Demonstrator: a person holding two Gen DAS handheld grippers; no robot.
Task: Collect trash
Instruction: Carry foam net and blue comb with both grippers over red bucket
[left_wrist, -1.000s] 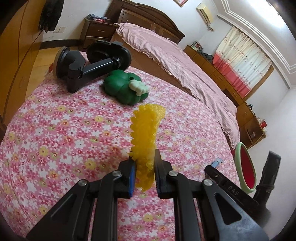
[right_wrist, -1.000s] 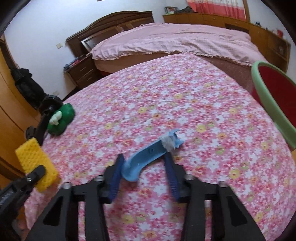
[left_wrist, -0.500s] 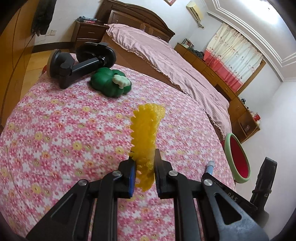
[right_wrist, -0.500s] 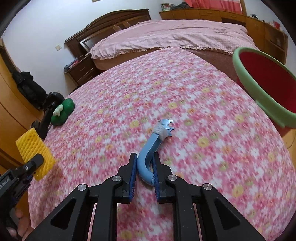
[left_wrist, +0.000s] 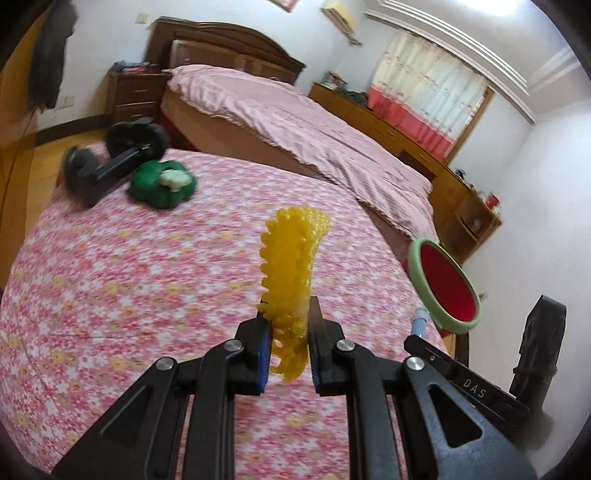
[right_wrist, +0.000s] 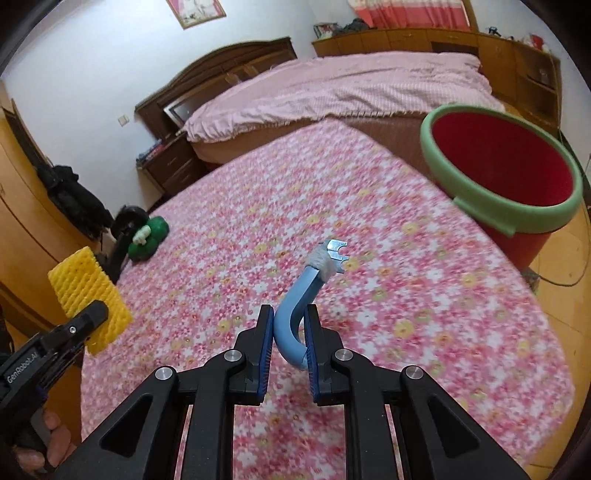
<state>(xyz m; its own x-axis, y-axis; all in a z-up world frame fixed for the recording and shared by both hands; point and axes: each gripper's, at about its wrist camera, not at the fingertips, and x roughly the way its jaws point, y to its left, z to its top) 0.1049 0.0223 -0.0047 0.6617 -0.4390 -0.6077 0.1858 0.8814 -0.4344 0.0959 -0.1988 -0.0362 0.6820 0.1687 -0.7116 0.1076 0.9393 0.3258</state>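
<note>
My left gripper (left_wrist: 289, 314) is shut on a yellow foam net sleeve (left_wrist: 291, 254), held upright above the flowered table cover (left_wrist: 147, 280). The sleeve (right_wrist: 86, 295) and the left gripper (right_wrist: 94, 314) also show at the left of the right wrist view. My right gripper (right_wrist: 290, 314) is shut on a curved blue plastic hook (right_wrist: 299, 295) with a grey wrapped tip, lifted off the cover (right_wrist: 406, 295). A red bin with a green rim (right_wrist: 502, 177) stands past the table's right edge, also seen as the bin (left_wrist: 445, 284) in the left wrist view.
A green toy pepper (left_wrist: 162, 182) and a black suction-cup holder (left_wrist: 118, 158) lie at the table's far left corner. A bed with a pink cover (left_wrist: 295, 122) stands behind the table. A wooden wardrobe (right_wrist: 22, 221) is on the left. A hand (right_wrist: 48, 443) grips the left tool.
My right gripper shut on the blue hook and raised it off the cover. Both grippers moved up and toward the red bin, which looms larger in the right wrist view.
</note>
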